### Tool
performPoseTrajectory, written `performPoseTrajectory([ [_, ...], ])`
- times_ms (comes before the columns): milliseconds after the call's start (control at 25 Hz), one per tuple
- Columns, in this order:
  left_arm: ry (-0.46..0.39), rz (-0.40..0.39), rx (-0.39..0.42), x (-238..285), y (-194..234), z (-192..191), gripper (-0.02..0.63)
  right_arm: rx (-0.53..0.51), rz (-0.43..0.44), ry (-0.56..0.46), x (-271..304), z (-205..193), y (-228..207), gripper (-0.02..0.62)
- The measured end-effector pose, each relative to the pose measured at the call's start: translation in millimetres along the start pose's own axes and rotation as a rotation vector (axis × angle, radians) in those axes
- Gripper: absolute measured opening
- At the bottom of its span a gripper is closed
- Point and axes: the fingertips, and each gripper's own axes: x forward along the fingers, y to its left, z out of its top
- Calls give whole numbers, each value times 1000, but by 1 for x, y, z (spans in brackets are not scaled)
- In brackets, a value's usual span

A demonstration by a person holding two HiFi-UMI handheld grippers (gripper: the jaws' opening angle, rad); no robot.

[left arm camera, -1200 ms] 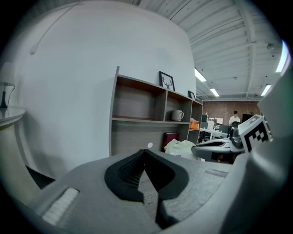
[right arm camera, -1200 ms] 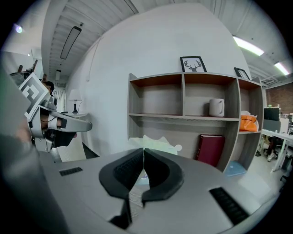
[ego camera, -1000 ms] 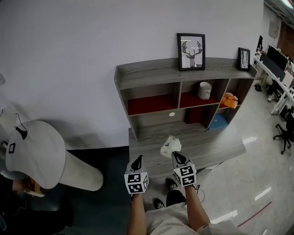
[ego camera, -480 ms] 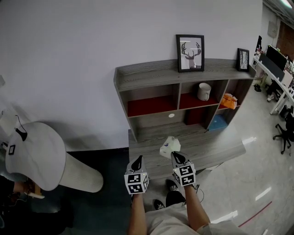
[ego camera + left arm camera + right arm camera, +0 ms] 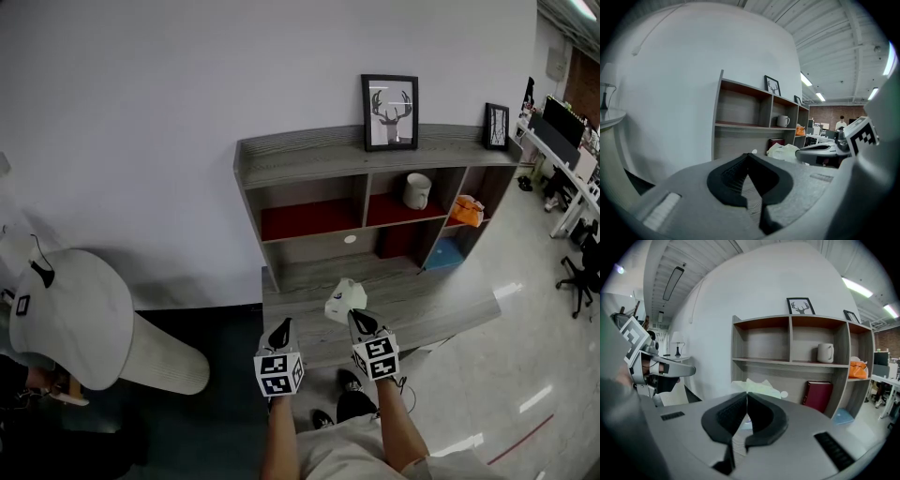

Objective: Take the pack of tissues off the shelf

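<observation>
In front of the shelf (image 5: 375, 150) and clear of its compartments, we hold the pack (image 5: 344, 300) in the right gripper (image 5: 360, 320), above the desk (image 5: 450, 305) that runs out from the shelf's foot. The jaws are pressed almost fully together on what looks like only a thin edge of the soft wrapper, and the bulk of the pack juts out beyond the tips toward the shelf. The left gripper (image 5: 280, 330) sits beside the right one, farther from the shelf than the pack, with its jaws closed tip to tip and nothing between them. We judge the job nearly done, so the main risk now lies in the grip itself. With so little film caught, the pack's weight can pull the wrapper out of the pads. A quick swing away from the shelf would make that more likely, and the pack would drop onto the desk or past its edge to the floor (image 5: 525, 366). The same narrow pinch could stretch or tear the film if we jerk it. Because the pack is limp, it may also sag and turn around the tips, so we cannot count on where its far end points. A sideways move could brush it against the left gripper and knock it loose.
</observation>
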Motion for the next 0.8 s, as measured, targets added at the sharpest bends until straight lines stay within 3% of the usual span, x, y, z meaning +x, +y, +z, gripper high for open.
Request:
performPoseTrajectory([
  [800, -6, 3, 11, 1, 11, 7, 8, -5, 14, 2, 10, 7, 3, 15],
])
